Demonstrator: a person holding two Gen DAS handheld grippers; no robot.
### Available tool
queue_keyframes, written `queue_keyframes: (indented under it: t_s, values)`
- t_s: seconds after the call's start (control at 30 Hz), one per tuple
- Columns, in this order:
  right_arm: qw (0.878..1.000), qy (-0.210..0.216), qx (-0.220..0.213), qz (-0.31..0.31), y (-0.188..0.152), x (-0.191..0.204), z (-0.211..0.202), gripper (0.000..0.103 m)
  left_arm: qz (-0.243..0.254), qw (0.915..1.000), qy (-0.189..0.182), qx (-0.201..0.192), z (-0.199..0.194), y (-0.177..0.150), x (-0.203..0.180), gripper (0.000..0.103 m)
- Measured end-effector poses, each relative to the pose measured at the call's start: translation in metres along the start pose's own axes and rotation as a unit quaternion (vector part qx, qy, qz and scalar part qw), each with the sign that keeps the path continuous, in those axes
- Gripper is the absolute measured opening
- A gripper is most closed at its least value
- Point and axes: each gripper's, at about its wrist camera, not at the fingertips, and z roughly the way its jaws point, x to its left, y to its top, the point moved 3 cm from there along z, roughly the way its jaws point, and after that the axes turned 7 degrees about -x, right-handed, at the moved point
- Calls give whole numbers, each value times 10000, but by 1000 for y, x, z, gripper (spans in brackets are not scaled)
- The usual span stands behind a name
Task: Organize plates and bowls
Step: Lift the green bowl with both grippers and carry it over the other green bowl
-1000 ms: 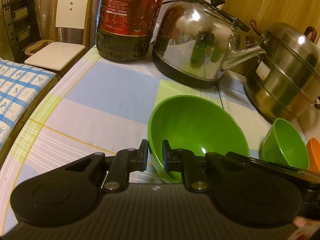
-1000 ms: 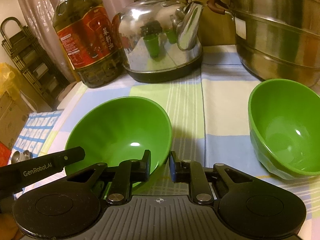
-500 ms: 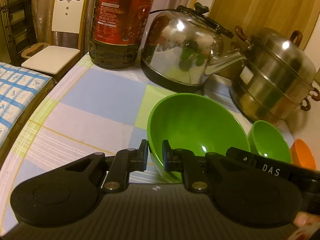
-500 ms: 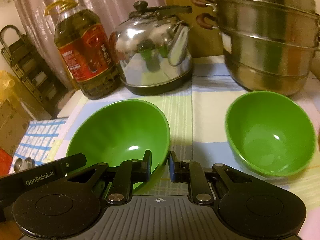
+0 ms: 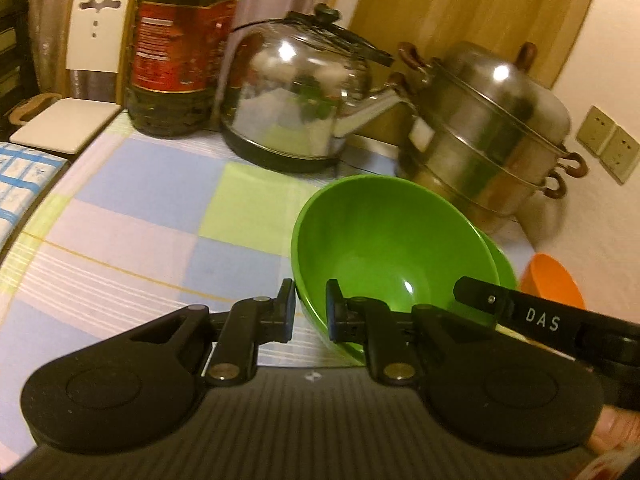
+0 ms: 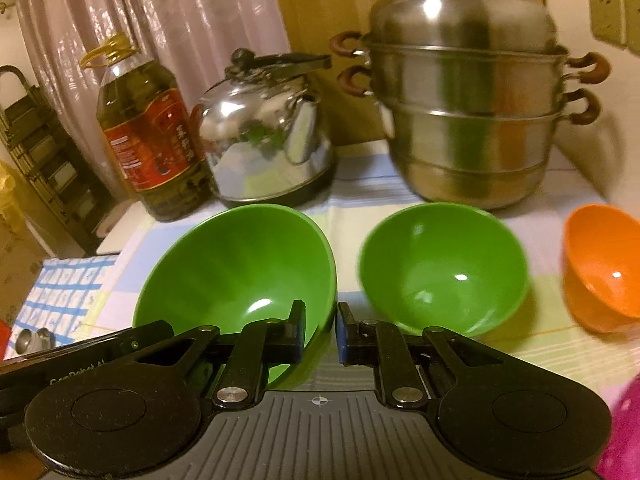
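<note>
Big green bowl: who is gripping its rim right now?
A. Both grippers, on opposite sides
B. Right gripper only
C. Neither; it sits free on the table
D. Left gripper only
A. The left wrist view shows the left gripper shut on the near rim of the big green bowl, and the right wrist view shows the right gripper shut on its rim too.

Black gripper fingers (image 5: 285, 312) with blue pads, silver screws.
</note>
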Motion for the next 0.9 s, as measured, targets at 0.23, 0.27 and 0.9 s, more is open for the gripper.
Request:
queue_keyframes:
  t_s: [0.23,0.27,0.9]
  values:
    - [9996,-261,-99,83,-2,-30,-26,15,265,9993,-261,-43,-2,-7,-37,13]
    - [9994,-299,-106,103,-2,-34,-29,15,333,9990,-290,-65,-2,-8,-44,13]
    - [9953,-703,-593,297,26,-75,-49,15,578,9952,-736,-277,20,15,-99,13]
